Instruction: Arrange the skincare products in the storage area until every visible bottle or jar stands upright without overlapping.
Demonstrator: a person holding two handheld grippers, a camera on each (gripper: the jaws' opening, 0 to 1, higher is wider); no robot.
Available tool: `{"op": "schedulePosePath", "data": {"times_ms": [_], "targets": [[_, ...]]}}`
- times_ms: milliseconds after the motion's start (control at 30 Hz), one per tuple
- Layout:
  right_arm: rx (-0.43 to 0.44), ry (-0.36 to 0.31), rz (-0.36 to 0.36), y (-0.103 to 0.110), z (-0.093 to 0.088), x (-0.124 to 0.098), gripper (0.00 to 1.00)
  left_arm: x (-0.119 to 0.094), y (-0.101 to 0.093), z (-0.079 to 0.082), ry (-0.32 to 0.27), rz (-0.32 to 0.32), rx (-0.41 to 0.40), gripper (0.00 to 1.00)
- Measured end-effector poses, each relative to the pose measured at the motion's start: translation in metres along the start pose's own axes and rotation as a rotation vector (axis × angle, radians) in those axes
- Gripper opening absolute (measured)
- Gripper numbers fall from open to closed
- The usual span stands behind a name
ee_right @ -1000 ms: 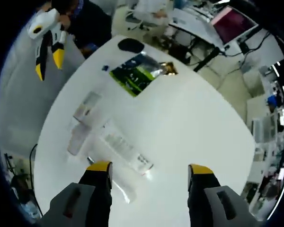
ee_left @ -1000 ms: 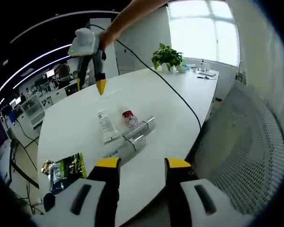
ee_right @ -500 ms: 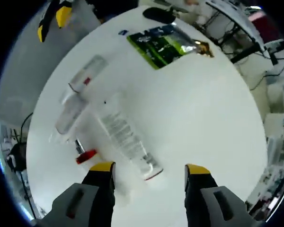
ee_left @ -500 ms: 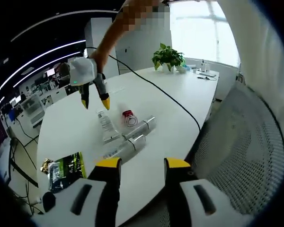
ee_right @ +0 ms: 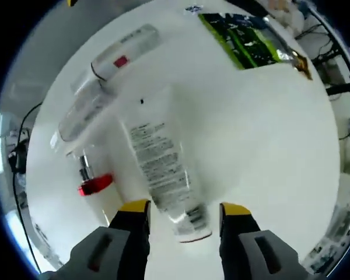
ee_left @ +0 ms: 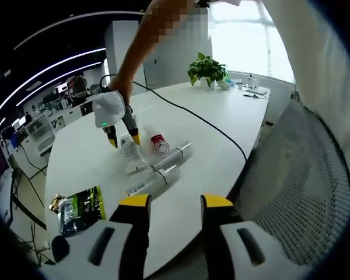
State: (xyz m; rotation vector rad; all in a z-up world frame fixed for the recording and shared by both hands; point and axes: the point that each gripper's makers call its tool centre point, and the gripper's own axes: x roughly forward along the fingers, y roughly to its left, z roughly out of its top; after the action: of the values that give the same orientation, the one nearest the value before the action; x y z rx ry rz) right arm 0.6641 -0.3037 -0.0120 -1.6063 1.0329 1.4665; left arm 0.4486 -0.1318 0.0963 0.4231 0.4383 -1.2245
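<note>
A broad white oval tabletop [ee_left: 204,125] is seen in the left gripper view, with a green potted plant [ee_left: 207,70] at its far end before a bright window, an open office with strip lights to the left, and a grey mesh chair back [ee_left: 306,186] beside the near edge. A black cable [ee_left: 198,119] is laid across the surface. Four skincare products lie on their sides, close together, none upright: a clear plastic tube with black print [ee_right: 163,169], a small red-capped bottle [ee_right: 93,184], and two pale cylindrical bottles [ee_right: 99,81] set side by side. A green and black foil packet [ee_right: 245,41] lies well apart from them.

The left tongs [ee_left: 175,201] are held off the tabletop's near edge, moderately parted and empty. The right tongs [ee_right: 184,208] are spread wide on either side of the printed tube's capped end; contact cannot be judged.

Compared with a second ago, the right tongs have been lowered from above the tabletop down to the tube, while the products lie as before.
</note>
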Motion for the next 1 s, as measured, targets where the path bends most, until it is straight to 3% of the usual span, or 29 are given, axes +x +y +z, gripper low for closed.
{"op": "schedulePosePath", "data": {"times_ms": [133, 367, 467, 533, 633, 700, 1000], "targets": [[-0.031, 0.000, 0.043, 0.007, 0.001, 0.006, 0.41, 0.000, 0.000, -0.001, 0.003, 0.001, -0.001, 0.28], [-0.053, 0.040, 0.024, 0.001, 0.000, 0.005, 0.38, 0.000, 0.001, -0.001, 0.002, 0.005, -0.001, 0.28], [-0.002, 0.057, 0.017, 0.000, 0.002, 0.006, 0.36, 0.000, 0.001, 0.000, 0.000, 0.006, 0.000, 0.28], [-0.012, 0.058, 0.010, -0.002, 0.001, 0.005, 0.32, 0.000, 0.001, -0.001, 0.003, 0.005, 0.000, 0.28], [-0.018, 0.035, 0.011, -0.001, 0.000, 0.004, 0.28, 0.000, 0.001, -0.001, 0.004, 0.008, 0.002, 0.28], [0.029, -0.001, -0.019, -0.004, 0.001, 0.002, 0.25, 0.000, 0.002, -0.002, 0.010, 0.012, 0.004, 0.27], [0.110, -0.027, -0.073, -0.006, -0.002, -0.017, 0.22, -0.001, 0.003, -0.002, 0.011, 0.017, 0.007, 0.27]]}}
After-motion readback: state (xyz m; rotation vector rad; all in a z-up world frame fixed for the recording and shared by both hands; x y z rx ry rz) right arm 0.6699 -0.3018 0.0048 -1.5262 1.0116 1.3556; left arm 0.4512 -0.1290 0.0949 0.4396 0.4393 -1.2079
